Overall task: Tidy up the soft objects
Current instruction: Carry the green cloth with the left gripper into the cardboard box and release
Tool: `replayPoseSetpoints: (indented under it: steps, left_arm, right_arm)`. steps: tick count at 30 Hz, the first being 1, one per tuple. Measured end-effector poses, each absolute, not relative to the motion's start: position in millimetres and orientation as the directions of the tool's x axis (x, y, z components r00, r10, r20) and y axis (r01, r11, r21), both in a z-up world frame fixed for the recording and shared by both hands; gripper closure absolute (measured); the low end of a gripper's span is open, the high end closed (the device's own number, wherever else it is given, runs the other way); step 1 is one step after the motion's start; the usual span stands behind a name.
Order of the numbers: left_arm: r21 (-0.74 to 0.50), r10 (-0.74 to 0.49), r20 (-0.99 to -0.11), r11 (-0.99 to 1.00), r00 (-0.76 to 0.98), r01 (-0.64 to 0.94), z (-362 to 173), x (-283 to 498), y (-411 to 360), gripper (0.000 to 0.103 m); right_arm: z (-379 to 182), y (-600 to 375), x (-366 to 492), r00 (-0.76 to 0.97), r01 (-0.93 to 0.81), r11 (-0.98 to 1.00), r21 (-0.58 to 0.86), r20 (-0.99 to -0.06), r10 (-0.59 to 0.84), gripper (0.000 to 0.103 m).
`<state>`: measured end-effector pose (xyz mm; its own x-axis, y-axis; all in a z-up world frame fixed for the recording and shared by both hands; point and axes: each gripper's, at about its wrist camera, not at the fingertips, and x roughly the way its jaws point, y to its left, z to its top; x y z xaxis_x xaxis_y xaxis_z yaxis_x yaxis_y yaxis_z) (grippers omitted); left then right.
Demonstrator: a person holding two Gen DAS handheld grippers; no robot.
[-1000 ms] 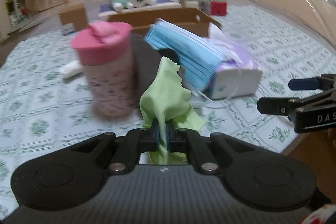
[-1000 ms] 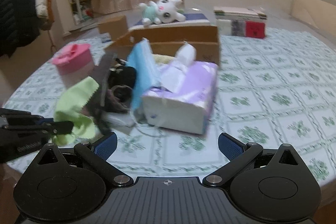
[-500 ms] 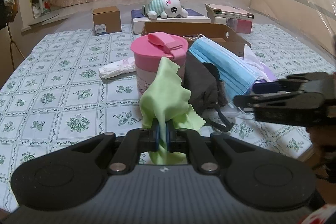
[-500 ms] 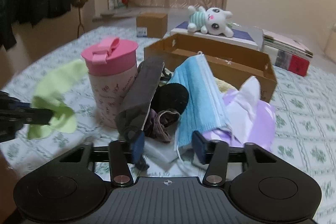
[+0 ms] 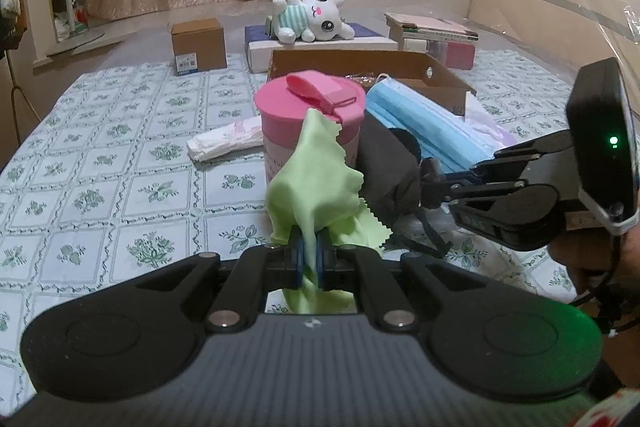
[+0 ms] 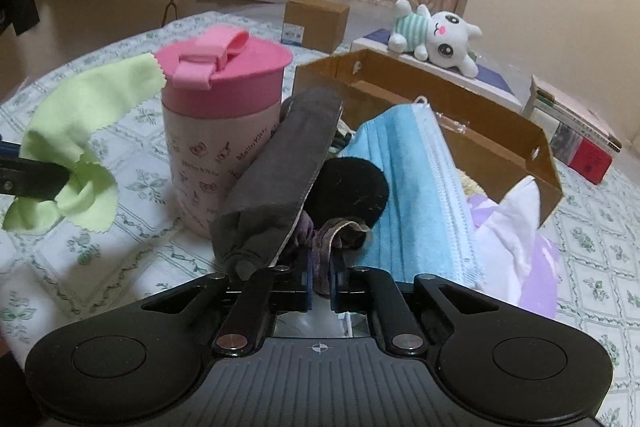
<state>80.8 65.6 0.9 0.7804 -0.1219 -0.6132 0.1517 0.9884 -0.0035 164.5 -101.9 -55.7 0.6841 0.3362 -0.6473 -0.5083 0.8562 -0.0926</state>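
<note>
My left gripper is shut on a light green cloth and holds it above the table in front of a pink lidded cup. The cloth also shows in the right wrist view, at the left. My right gripper is shut on a dark purplish fabric piece in the pile beside a grey cloth and a stack of blue face masks. In the left wrist view the right gripper reaches into that pile from the right.
An open cardboard box stands behind the pile. A purple tissue pack lies to the right. A white plush toy lies on a box at the back, with books and a small carton. A white folded item lies left of the cup.
My right gripper moved in to the pile and closed on the dark fabric piece. My left gripper kept hold of the green cloth and drew back a little to the left.
</note>
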Motion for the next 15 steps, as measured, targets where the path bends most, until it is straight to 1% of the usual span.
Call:
replayPoseSetpoints:
  steps: [8,12,15]
  left_arm:
    - [0.032,-0.158,-0.577,0.976,0.801,0.216,33.4,65.9,55.4,0.098]
    - [0.028,-0.195,-0.562,0.967,0.804,0.254,55.1,70.4,48.3,0.098]
    - [0.041,-0.223,-0.551,0.955,0.804,0.293,71.7,81.2,39.9,0.098]
  right_arm:
    - [-14.5,-134.9,130.2,0.723,-0.484,0.872,-0.069,-0.593,0.354,0.096]
    - [9.4,-151.3,119.0,0.752,-0.477,0.874,-0.090,-0.557,0.353,0.096]
    - [24.8,-167.8,119.6,0.762,-0.465,0.883,-0.068,-0.538,0.360,0.096]
